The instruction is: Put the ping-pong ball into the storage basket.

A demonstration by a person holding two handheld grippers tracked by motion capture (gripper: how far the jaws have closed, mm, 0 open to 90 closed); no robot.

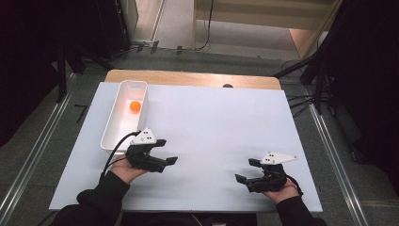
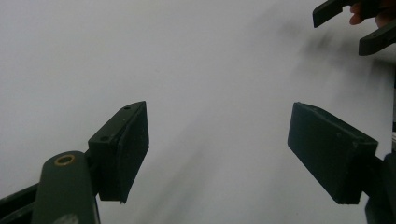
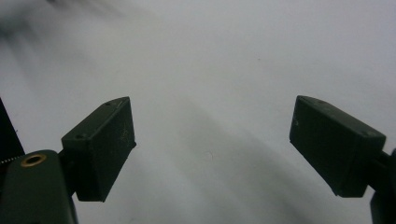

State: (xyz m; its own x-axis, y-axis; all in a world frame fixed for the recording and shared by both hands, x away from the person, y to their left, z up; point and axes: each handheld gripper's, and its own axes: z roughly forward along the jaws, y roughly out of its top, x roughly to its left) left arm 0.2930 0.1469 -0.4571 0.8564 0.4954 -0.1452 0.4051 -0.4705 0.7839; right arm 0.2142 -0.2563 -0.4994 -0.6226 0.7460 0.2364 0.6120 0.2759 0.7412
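**Both grippers empty, ball resting in the bin**

From where I stood, the work looked either finished or not yet begun. The small orange ball (image 1: 135, 106) lay inside the white bin (image 1: 109, 126), toward its far end, and nothing else sat in there with it. The bin stood at the left of the white tabletop (image 1: 216, 122), a long, narrow tub with rounded corners and smooth walls that looked like moulded plastic.

The left gripper (image 1: 167, 151) hovered just beside the near end of the bin, its jaws spread wide and nothing between them. In its own view the two black pads (image 2: 126, 149) stood far apart over bare white surface. The right gripper (image 1: 246, 170) sat well away on the other side of the table, near the front edge, its jaws equally wide and holding nothing; its pads (image 3: 100, 144) were flat, matte blocks with squared edges.

I judged the ball to be the thing in play, and the left gripper the one placed for it. If the ball was to come out, that gripper would have to reach forward and down into the tub between the walls, then close gently: a round, smooth, light ball would roll or squirt away from flat pads unless caught across its middle.

The tabletop was plain, matte and unmarked.
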